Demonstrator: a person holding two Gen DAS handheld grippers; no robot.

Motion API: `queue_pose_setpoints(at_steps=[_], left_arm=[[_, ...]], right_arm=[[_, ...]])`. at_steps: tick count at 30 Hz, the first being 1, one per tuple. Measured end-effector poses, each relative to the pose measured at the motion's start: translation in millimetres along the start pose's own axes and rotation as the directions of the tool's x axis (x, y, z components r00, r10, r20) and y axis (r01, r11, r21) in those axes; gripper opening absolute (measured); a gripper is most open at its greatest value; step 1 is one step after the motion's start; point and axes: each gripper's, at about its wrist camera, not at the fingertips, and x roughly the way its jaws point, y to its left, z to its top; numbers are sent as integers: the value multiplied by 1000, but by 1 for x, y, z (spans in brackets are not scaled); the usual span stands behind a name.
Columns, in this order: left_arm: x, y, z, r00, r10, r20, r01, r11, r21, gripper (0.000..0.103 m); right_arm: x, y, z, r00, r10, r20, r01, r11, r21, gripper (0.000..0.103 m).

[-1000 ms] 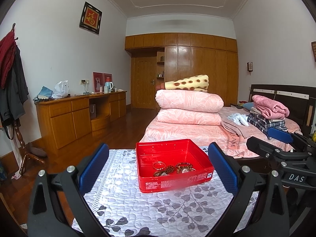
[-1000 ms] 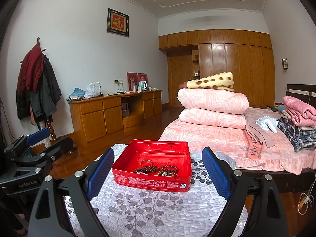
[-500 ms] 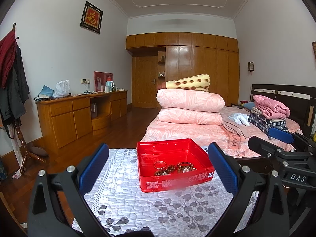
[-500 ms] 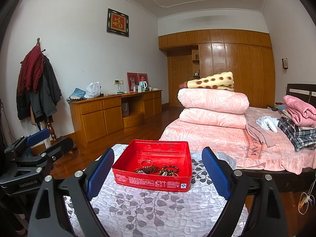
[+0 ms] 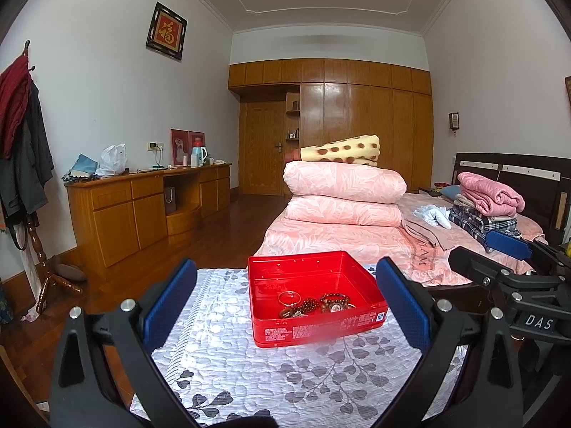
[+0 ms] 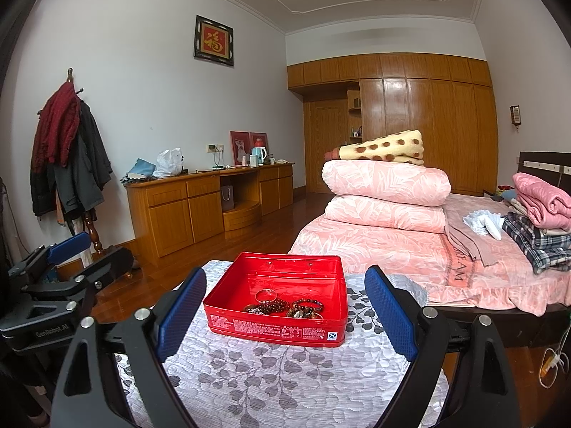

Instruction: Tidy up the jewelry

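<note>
**Both grippers wait, jaws wide, short of the red tin**

Almost nothing changes across the last second; the left wrist view drifts a touch, the red tin (image 5: 314,299) sitting fractionally lower and more to the right in its frame than a second ago, while the right wrist view holds steady; I judge this a pause, not an approach.

The left gripper (image 5: 285,306) is released, its blue pads spread wide and holding nothing; the tin lies ahead of the jaws and framed between them, untouched.

The right gripper (image 6: 287,312) is likewise spread and empty; the tin rests ahead of and between its jaws, nearer the left pad.

The tin stands on the leaf-patterned quilted cloth (image 6: 285,374); inside, at the near end toward the jaws, lie a thin bangle (image 6: 266,295) and a huddle of beaded bracelets (image 6: 285,308), touching one another.

No loose jewelry shows on the cloth, so the sorting looks either finished or not begun; I cannot tell which.
</note>
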Motion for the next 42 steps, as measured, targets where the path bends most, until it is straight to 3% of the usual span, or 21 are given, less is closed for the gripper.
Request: queue_pose_setpoints(at_steps=[18,42], left_arm=[[0,0,1,1000,4,1,-4,1000,-2,97],[2,17,-6,999,44,-24,-45,998,-32,97]], right_arm=[[0,3,-2,1000,3,3,-3,1000,-2,88],[13,11,-6,1000,-14,-26,14,1000,-10,97]])
